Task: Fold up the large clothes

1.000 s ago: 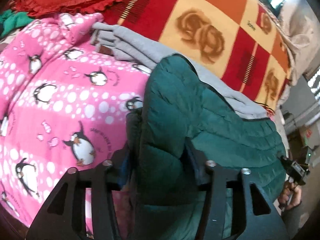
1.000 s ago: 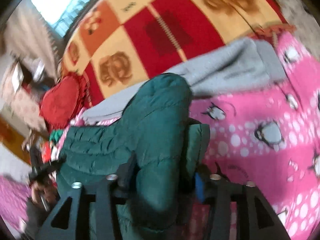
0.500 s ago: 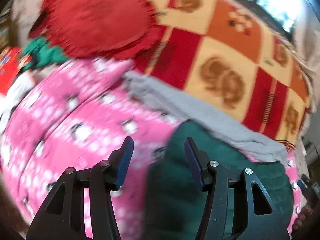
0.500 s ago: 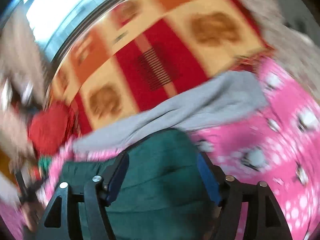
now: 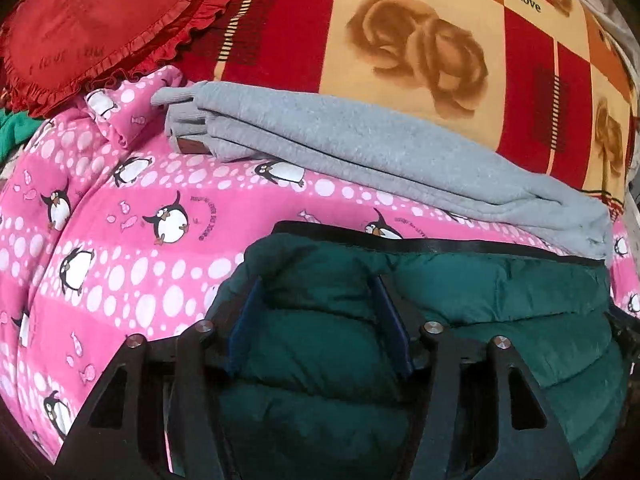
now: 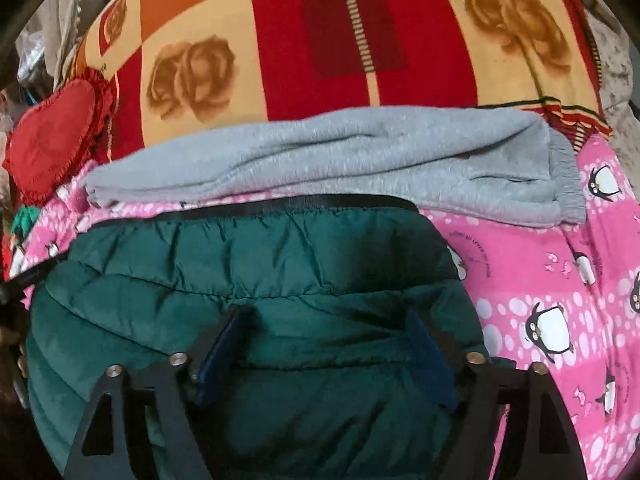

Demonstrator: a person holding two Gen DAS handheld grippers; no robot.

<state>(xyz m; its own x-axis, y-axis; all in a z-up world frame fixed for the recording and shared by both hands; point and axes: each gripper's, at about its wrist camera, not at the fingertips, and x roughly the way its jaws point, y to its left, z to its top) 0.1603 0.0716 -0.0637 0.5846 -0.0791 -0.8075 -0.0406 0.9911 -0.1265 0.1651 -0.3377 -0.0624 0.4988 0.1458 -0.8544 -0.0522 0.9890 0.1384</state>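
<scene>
Bed with pink penguin blanket (image 5: 120, 272): green jacket (image 6: 280, 264) laid folded, both grippers' fingers (image 5: 244, 320) just opened wide, letting go.

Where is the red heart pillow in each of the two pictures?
Left wrist view: the red heart pillow fills the top left corner, above the pink penguin blanket.
Right wrist view: the pillow sits small at the left edge.
Shared landmark: the folded grey garment lies across the middle, just behind the green puffer jacket.
</scene>
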